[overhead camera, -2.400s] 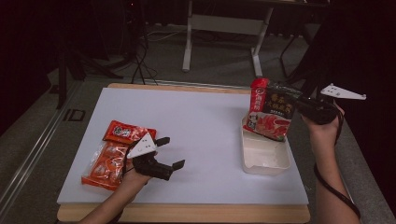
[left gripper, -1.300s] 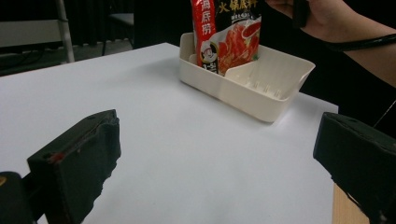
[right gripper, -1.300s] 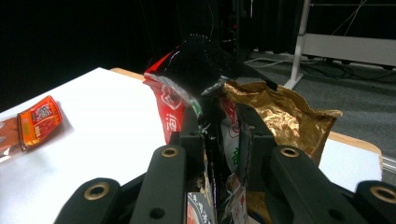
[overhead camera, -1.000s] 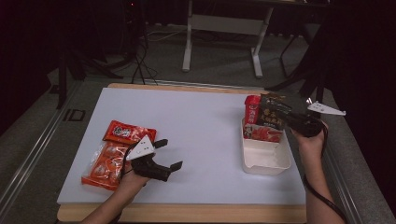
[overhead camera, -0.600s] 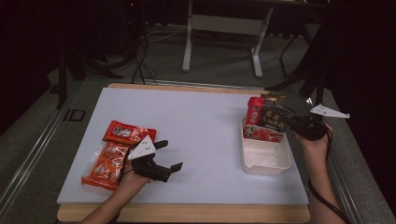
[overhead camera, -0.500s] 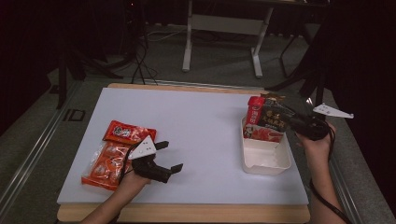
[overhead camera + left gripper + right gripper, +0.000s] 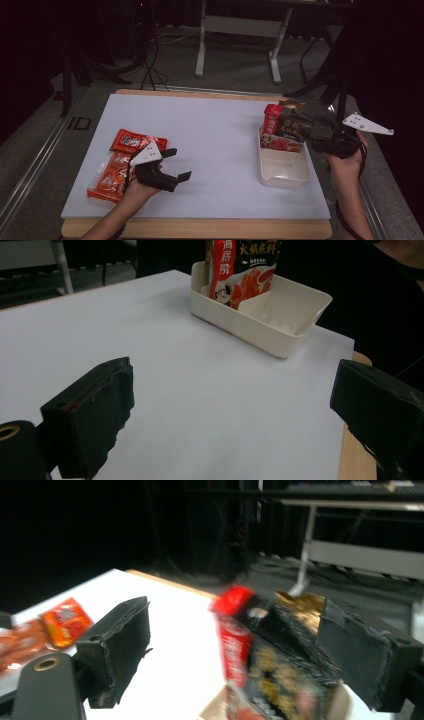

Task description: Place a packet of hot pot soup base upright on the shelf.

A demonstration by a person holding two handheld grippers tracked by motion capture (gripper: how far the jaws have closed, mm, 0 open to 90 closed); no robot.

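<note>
Packet (image 7: 284, 131), red and black, stands on end in the far compartment of the white tray (image 7: 283, 172), which sits near the right edge of the table (image 7: 215, 125). It leans against the tray's far wall, its top well above the rim, and nothing grips it.

The right gripper (image 7: 320, 141) hangs just beside the packet; its jaws have just been opening and stand wide apart, the packet's upper corner between them in the right gripper view (image 7: 272, 650) but not pressed. The left gripper (image 7: 172, 162) rests with jaws spread and empty near the front left of the table, beside two orange snack bags (image 7: 117, 165).

Risks, as judged:
- The packet is tall and the tray shallow, so it may tip forward or slump sideways once left alone.
- The right jaw is close to the packet's top; a careless pull-back could catch it and drag it out of the tray or shift the tray toward the table's right edge.

Against the earliest frame: the packet was then held up above the tray by the right gripper; it now stands inside. The snack bags and left gripper lie unchanged.
</note>
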